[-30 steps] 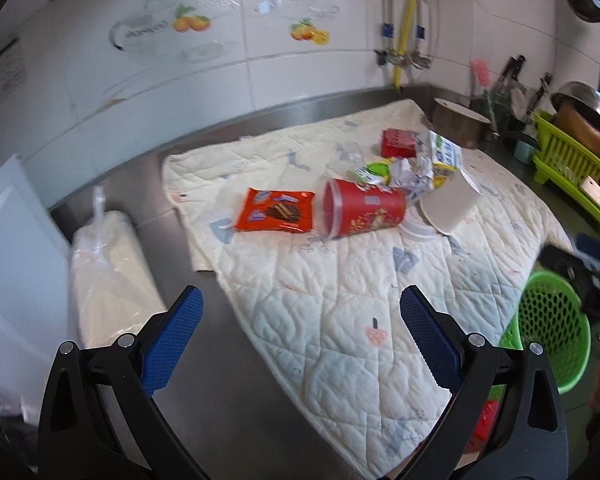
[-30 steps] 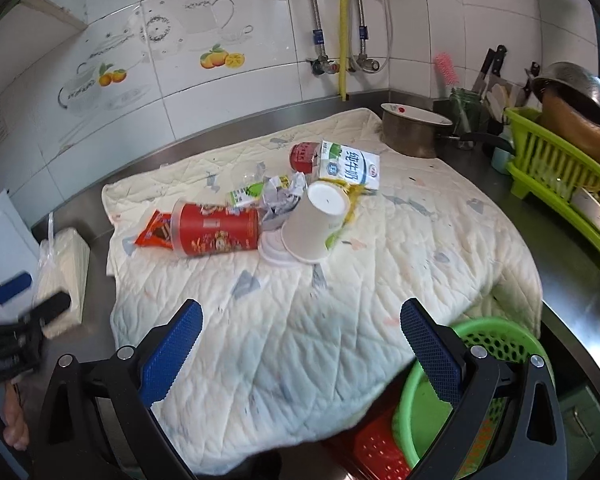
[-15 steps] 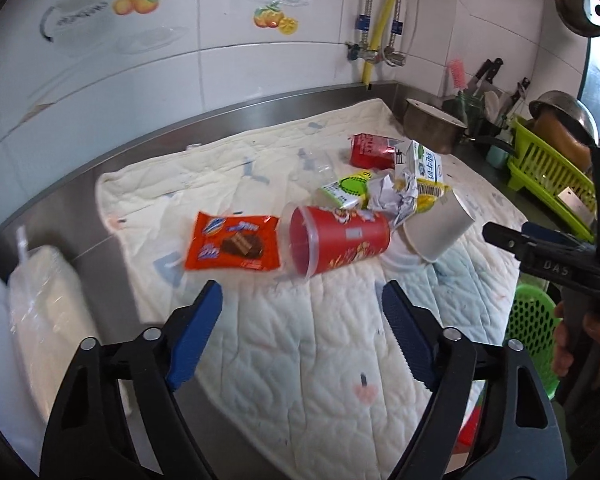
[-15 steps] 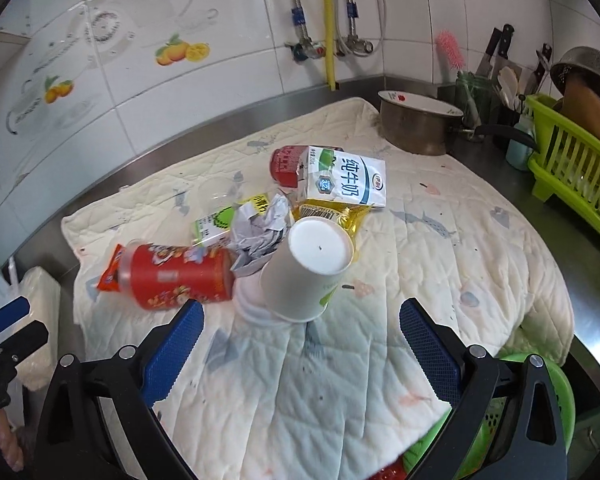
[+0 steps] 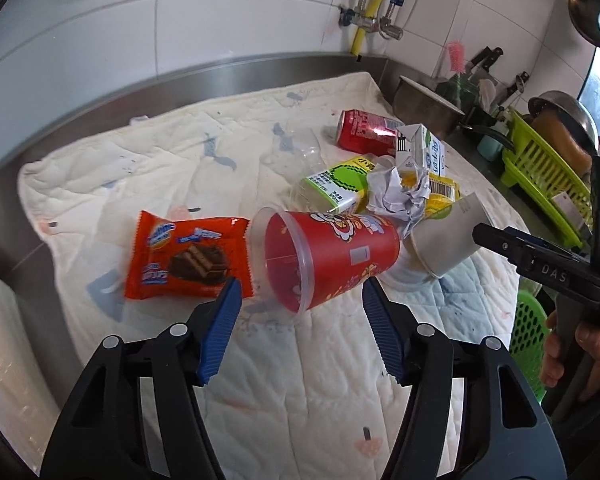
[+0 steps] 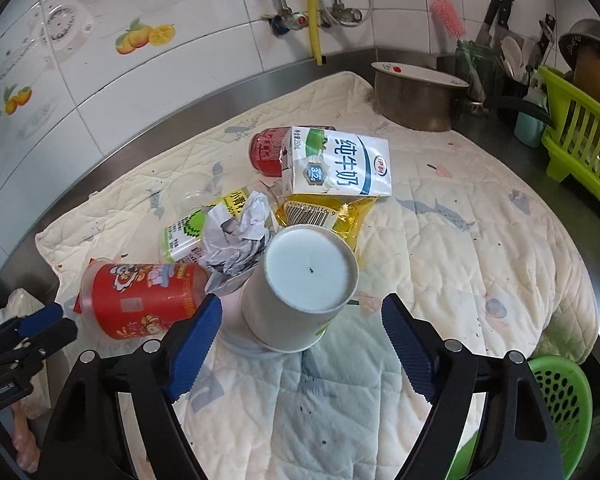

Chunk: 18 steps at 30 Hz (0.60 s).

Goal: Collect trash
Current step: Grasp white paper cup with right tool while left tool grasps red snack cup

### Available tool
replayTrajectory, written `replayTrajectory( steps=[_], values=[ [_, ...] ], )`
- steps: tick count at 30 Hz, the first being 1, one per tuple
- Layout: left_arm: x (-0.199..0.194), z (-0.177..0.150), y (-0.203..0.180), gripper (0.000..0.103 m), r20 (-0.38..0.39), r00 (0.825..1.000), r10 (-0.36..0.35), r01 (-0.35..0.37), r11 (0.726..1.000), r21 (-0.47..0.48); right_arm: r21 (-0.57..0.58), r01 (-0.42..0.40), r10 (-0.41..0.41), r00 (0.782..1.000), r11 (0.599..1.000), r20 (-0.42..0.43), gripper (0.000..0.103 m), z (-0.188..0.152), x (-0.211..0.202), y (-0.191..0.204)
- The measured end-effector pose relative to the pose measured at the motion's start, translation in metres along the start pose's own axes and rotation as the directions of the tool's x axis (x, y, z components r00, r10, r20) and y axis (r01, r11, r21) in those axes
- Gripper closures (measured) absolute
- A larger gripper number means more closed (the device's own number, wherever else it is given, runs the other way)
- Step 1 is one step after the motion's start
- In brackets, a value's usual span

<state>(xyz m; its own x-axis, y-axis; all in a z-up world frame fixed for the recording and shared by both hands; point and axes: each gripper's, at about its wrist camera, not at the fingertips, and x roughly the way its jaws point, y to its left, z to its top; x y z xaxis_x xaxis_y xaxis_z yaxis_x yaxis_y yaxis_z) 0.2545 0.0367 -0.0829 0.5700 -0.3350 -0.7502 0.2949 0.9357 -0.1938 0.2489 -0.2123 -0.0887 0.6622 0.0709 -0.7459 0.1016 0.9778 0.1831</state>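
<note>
Red cup point(image 5: 332, 258) lies untouched between the closing left hand-held gripper point(image 5: 302, 306) — right hand-held gripper point(image 6: 302, 320) closing round the white cup point(image 6: 300, 292).

A shiny metal table point(image 6: 540, 160) carries a soft cream quilt point(image 6: 480, 260). On the quilt lies a heap of trash: a red cup point(image 5: 332, 256) on its side, an orange snack bag point(image 5: 180, 256) to its left, a white paper cup point(image 6: 296, 292), a crumpled paper point(image 6: 236, 236), a milk carton point(image 6: 340, 168) and a red can point(image 5: 364, 130) at the far side. A metal pot point(image 6: 416, 96) stands on the table, far right.
</note>
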Motion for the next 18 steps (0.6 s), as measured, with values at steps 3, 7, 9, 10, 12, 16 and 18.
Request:
replayTrajectory(
  steps=[3, 7, 9, 10, 12, 16, 18],
  values=[
    [0.012, 0.003, -0.002, 0.044, -0.014, 0.999, -0.03, 0.03, 1.0, 0.009, 0.032, -0.009, 0.009, 1.0, 0.999, -0.004, 0.025, 0.003, 0.004, -0.005],
    [0.026, 0.006, -0.004, 0.054, -0.037, 0.997, -0.072, 0.072, 0.997, 0.013, 0.067, -0.027, 0.029, 0.999, 0.997, -0.016, 0.03, 0.006, 0.011, -0.01],
    [0.033, 0.007, -0.004, 0.058, -0.053, 0.994, -0.09, 0.091, 0.996, 0.006, 0.072, -0.034, 0.035, 0.999, 0.997, -0.017, 0.036, 0.007, 0.013, -0.01],
    [0.035, 0.006, -0.003, 0.059, -0.058, 0.993, -0.103, 0.103, 0.995, 0.0, 0.074, -0.036, 0.037, 0.999, 0.997, -0.021, 0.036, 0.008, 0.015, -0.01],
    [0.039, 0.007, -0.002, 0.059, -0.069, 0.99, -0.122, 0.121, 0.993, -0.014, 0.077, -0.044, 0.047, 0.999, 0.996, -0.026, 0.044, 0.008, 0.017, -0.009],
    [0.045, 0.007, 0.001, 0.066, -0.073, 0.984, -0.16, 0.158, 0.987, -0.031, 0.083, -0.049, 0.051, 0.998, 0.995, -0.024, 0.049, 0.007, 0.014, -0.009],
    [0.048, 0.006, 0.0, 0.073, -0.074, 0.983, -0.168, 0.166, 0.985, -0.035, 0.083, -0.052, 0.053, 0.998, 0.995, -0.014, 0.049, 0.006, 0.009, -0.009]
  ],
)
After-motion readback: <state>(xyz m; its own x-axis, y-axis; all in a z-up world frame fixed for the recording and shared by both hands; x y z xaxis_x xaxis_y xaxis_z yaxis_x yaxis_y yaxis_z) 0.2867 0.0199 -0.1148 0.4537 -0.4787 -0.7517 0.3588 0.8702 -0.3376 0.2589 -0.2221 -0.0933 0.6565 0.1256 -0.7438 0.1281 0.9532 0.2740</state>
